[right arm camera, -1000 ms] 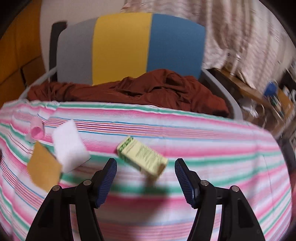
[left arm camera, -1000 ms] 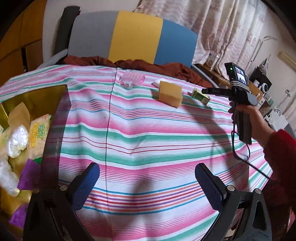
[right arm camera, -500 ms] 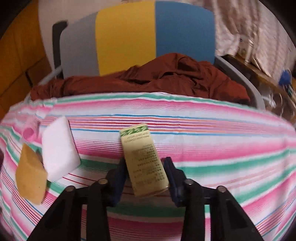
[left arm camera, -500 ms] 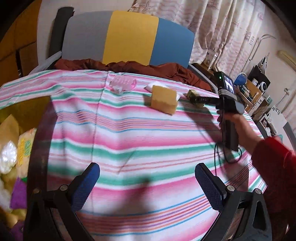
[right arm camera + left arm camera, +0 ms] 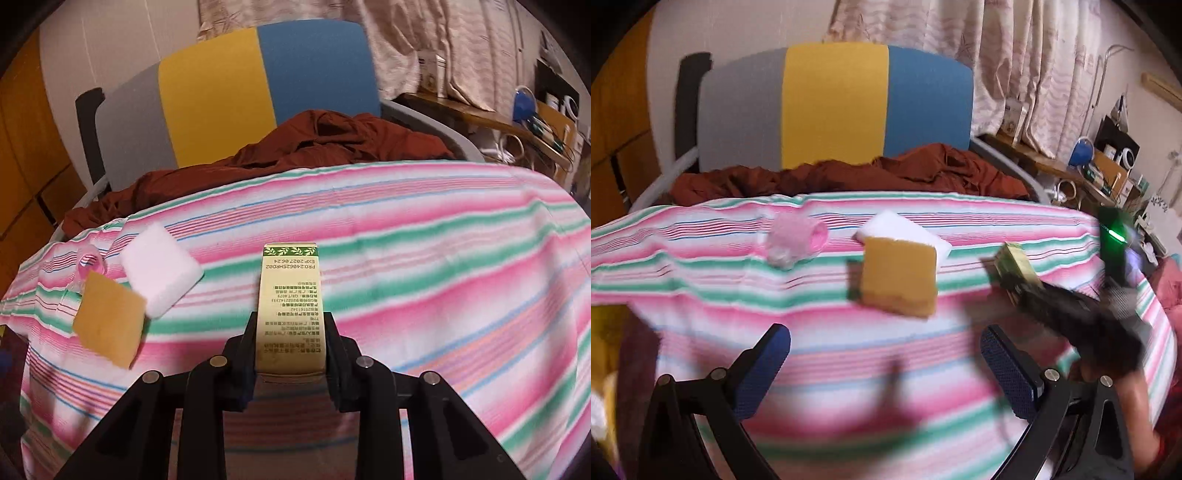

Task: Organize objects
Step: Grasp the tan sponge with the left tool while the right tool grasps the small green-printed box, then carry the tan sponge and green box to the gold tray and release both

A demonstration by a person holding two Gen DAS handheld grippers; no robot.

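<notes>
Pinching the small yellow box (image 5: pixel 291 314) with my right fingers (image 5: pixel 291 354), pads pressed on both long sides, box poking straight ahead past the tips, over the striped tabletop (image 5: pixel 424 258). Judgement: keep the squeeze firm, lift clean before carrying, don't let the box pivot since I only hold its near end. My left fingers (image 5: pixel 886 365) are spread wide, nothing between them; the yellow sponge (image 5: pixel 897 277) sits just ahead of them, centred. Counts: 1 box, 1 yellow sponge, 1 white sponge (image 5: pixel 901 230) touching behind it, 1 pink clear item (image 5: pixel 796 240) ahead-left of the left fingers, too blurred to identify.
</notes>
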